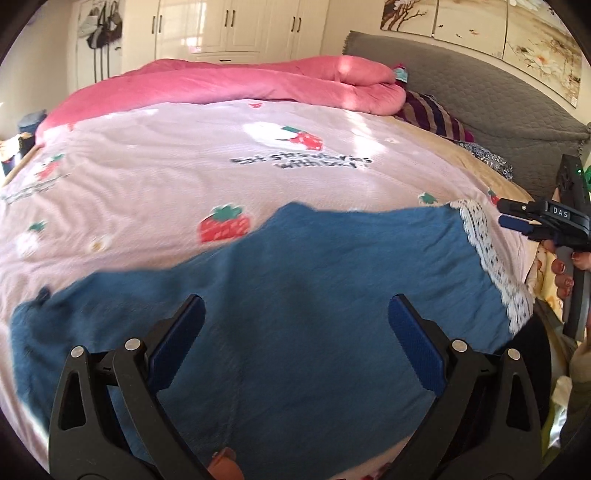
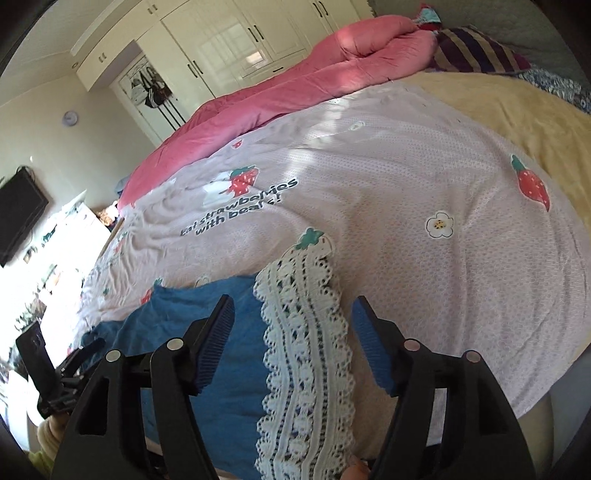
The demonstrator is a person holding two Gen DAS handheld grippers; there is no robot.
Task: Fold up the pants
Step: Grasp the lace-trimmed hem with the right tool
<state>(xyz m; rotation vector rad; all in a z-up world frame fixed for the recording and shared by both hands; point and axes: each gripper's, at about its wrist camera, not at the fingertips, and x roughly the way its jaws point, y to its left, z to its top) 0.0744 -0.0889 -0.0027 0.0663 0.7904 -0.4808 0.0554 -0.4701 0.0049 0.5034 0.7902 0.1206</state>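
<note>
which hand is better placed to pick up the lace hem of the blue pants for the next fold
Right. The right tongs stand open directly over the white lace hem. The left tongs, also open, hang over the plain middle of the blue pants, away from that hem.

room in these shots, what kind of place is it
A bedroom in a home, most likely: a bed with a padded headboard, a pink quilt piled at its far side, and white wardrobes behind.

Black claws (image 1: 295, 334) — blue ribbed pads (image 2: 218, 343)
</note>
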